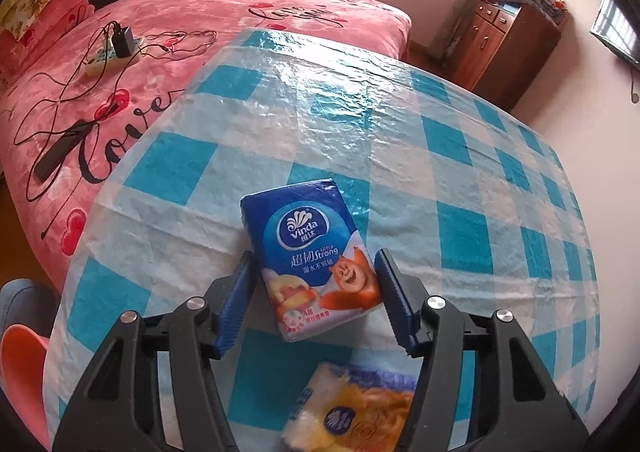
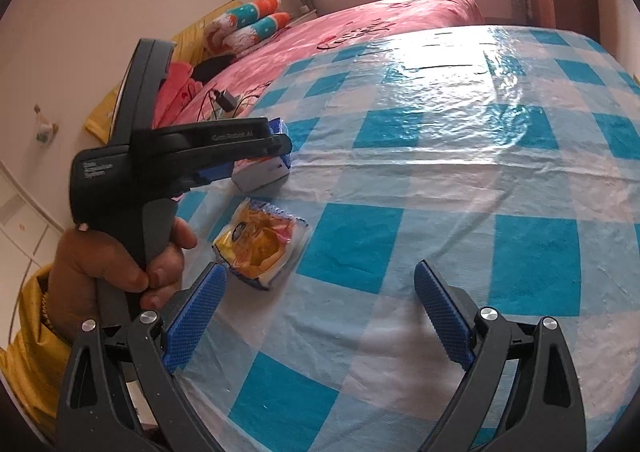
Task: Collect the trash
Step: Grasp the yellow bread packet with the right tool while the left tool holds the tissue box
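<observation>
A blue Vinda tissue pack (image 1: pixel 304 228) lies on the blue-and-white checked table (image 1: pixel 400 111). My left gripper (image 1: pixel 316 254) straddles its near half. The blue pads stand close to its two sides, with a thin gap still showing at the left pad, so the gripper is open. A crumpled yellow tissue pack (image 1: pixel 360 412) lies just below it, partly hidden by the right finger. In the right wrist view, the left gripper (image 2: pixel 280 143) reaches over the blue pack (image 2: pixel 264 171). The yellow pack (image 2: pixel 260 248) lies beside the left fingertip of my right gripper (image 2: pixel 320 268), which is wide open and holds nothing.
A pink bed (image 1: pixel 160 11) borders the table's far left, with a power strip and charger (image 1: pixel 116 51), cables and a black remote (image 1: pixel 60 155) on it. A wooden cabinet (image 1: pixel 504 35) stands at the far right. A person's hand (image 2: pixel 120 260) holds the left gripper's handle.
</observation>
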{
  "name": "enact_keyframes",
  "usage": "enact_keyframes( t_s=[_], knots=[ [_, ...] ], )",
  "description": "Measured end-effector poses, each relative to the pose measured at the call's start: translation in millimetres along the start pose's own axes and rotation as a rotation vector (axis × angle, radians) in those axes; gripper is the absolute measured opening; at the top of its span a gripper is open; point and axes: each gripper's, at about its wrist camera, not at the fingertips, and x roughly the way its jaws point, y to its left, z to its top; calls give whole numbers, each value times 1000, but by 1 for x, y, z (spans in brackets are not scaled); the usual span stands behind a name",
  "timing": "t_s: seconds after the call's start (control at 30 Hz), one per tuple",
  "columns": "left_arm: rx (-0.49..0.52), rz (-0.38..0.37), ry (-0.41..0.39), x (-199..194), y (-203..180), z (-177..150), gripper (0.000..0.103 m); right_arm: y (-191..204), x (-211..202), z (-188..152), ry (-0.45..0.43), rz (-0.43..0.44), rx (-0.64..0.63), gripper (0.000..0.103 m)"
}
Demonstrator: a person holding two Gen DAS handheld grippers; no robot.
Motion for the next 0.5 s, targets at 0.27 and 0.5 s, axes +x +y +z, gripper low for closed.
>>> enact_keyframes(
  t_s=[0.27, 0.5],
  knots=[
    [4, -61, -2, -21, 26, -21, 60, 2, 5, 2, -14, -9, -10, 94],
    [23, -130, 8, -42, 36, -56, 61, -28, -5, 7, -45, 27, 121, 94]
  ],
)
